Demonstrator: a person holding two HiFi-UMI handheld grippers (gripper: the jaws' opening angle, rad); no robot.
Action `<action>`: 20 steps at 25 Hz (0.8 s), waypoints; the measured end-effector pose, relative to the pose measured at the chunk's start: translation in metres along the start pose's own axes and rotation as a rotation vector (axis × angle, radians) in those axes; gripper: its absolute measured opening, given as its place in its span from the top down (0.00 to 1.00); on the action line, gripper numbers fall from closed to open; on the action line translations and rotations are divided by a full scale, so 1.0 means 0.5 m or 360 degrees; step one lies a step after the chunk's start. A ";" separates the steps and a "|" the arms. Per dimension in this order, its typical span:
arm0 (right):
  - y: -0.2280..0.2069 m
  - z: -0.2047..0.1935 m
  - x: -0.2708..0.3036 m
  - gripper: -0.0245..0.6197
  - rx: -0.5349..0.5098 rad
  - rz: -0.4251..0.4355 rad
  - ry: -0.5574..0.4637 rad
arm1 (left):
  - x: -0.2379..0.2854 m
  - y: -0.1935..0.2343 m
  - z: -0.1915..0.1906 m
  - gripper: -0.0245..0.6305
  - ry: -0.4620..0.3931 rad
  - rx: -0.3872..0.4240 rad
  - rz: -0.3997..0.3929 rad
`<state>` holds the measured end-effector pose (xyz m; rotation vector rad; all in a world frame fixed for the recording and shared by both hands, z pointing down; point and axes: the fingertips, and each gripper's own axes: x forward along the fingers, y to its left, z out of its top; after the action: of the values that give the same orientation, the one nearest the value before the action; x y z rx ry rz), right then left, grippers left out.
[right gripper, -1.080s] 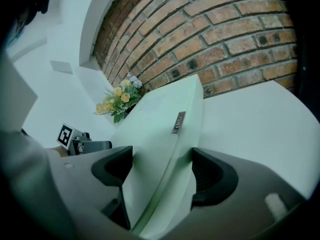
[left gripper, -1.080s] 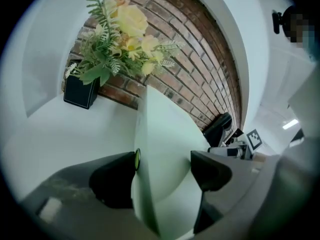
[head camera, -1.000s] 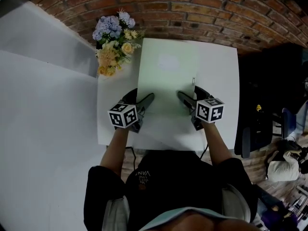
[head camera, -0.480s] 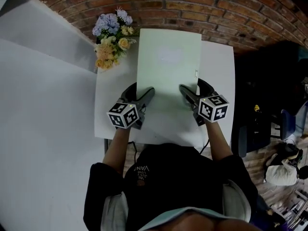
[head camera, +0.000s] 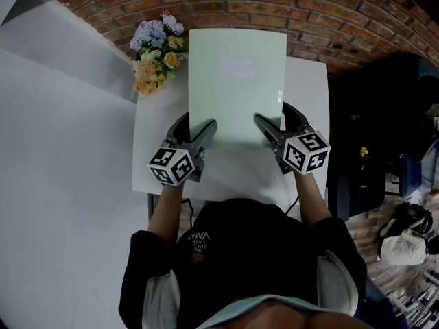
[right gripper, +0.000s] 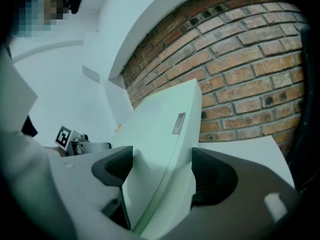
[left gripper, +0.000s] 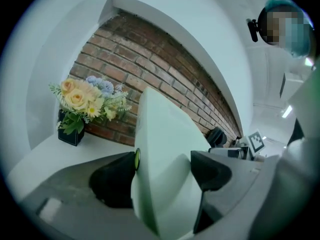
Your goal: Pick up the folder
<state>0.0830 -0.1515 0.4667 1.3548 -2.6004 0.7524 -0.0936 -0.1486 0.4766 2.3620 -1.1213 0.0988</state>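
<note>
The pale green folder [head camera: 236,81] hangs lifted above the white table [head camera: 161,163], held at its near corners and tilted up toward the brick wall. My left gripper [head camera: 195,132] is shut on the folder's near left edge. In the left gripper view the folder [left gripper: 162,164] fills the gap between the dark jaws. My right gripper [head camera: 273,130] is shut on the near right edge. The right gripper view shows the folder [right gripper: 160,149] clamped edge-on, with a small grey label on its spine.
A bunch of yellow and blue flowers [head camera: 155,53] in a dark pot [left gripper: 70,134] stands at the table's far left corner, close to the folder's left edge. A brick wall [head camera: 274,5] runs behind the table. Dark chairs and bags [head camera: 374,184] crowd the right side.
Both grippers have raised the folder off the table and carried it toward the wall. Its far edge now overhangs the table's back edge.
</note>
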 end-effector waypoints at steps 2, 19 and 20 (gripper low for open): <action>0.006 0.016 -0.010 0.40 -0.0044 0.0002 -0.0024 | -0.005 -0.012 0.012 0.43 -0.0027 0.0027 -0.0007; 0.052 0.104 -0.066 0.41 -0.0235 -0.0032 -0.0215 | -0.034 -0.071 0.103 0.43 -0.0153 0.0288 -0.0075; 0.053 0.106 -0.069 0.41 -0.0233 -0.0040 -0.0222 | -0.034 -0.073 0.105 0.43 -0.0161 0.0298 -0.0084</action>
<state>0.0891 -0.1388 0.3997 1.4409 -2.6764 0.4687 -0.0857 -0.1432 0.4111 2.5866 -1.1396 0.0692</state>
